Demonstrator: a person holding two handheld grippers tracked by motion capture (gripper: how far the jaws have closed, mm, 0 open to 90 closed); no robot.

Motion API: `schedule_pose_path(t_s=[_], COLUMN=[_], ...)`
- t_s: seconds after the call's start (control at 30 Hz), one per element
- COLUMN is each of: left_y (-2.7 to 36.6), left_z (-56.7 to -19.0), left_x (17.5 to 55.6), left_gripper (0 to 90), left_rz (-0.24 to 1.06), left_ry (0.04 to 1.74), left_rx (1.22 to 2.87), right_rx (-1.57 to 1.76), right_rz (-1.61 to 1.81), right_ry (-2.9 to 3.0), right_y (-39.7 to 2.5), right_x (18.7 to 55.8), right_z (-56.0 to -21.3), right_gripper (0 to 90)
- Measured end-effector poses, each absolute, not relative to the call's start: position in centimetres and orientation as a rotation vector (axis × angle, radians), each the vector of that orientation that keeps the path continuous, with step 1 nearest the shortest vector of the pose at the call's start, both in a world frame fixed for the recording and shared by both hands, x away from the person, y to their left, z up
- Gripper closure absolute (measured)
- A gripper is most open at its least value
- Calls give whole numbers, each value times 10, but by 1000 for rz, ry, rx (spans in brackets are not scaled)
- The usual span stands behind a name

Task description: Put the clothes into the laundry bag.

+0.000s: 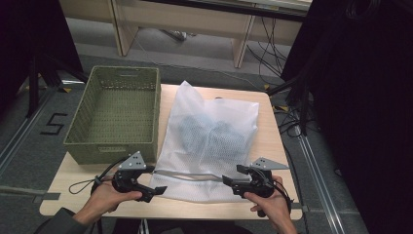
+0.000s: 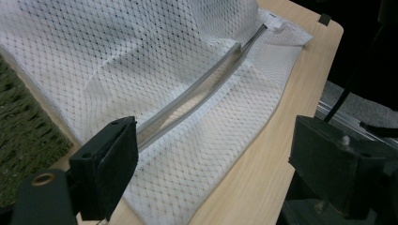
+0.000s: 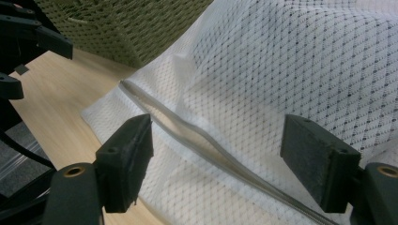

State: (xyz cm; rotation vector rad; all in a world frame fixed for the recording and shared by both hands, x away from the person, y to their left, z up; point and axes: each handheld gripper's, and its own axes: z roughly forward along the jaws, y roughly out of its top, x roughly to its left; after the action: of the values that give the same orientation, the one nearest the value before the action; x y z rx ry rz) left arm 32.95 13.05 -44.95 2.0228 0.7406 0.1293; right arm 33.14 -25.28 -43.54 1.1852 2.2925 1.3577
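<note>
A white mesh laundry bag (image 1: pixel 207 141) lies on the wooden table (image 1: pixel 272 146), with blue clothing dimly visible inside. Its grey zipper (image 1: pixel 195 176) runs along the near edge. My left gripper (image 1: pixel 157 191) is open at the bag's near left corner, its jaws on either side of the zipper (image 2: pixel 187 101) end over the mesh (image 2: pixel 141 56). My right gripper (image 1: pixel 233 181) is open at the near right part of the bag, its jaws spread over the zipper (image 3: pixel 197 136) and mesh (image 3: pixel 291 61), holding nothing.
An empty green woven basket (image 1: pixel 117 114) stands on the table's left, touching the bag's left side. The table's near edge is just below both hands. Black curtains, cables and a floor rail lie to the right, and desk legs stand behind.
</note>
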Motion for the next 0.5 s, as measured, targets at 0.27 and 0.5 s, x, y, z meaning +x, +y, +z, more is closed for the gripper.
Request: schedule_pose_path(t_s=[0.27,0.5], left_y=[127,123], left_z=[-451,-451], left_x=[322,315], left_gripper=[147,147], left_rz=[142,148], left_ry=[716,680], left_rx=[2042,2063], right_rx=[1210,1188], right_rz=[1359,1340], right_ry=[2300,2309], right_y=[-250,-250], right_x=[317,308], right_z=[-439,-441], right_gripper=[172,161])
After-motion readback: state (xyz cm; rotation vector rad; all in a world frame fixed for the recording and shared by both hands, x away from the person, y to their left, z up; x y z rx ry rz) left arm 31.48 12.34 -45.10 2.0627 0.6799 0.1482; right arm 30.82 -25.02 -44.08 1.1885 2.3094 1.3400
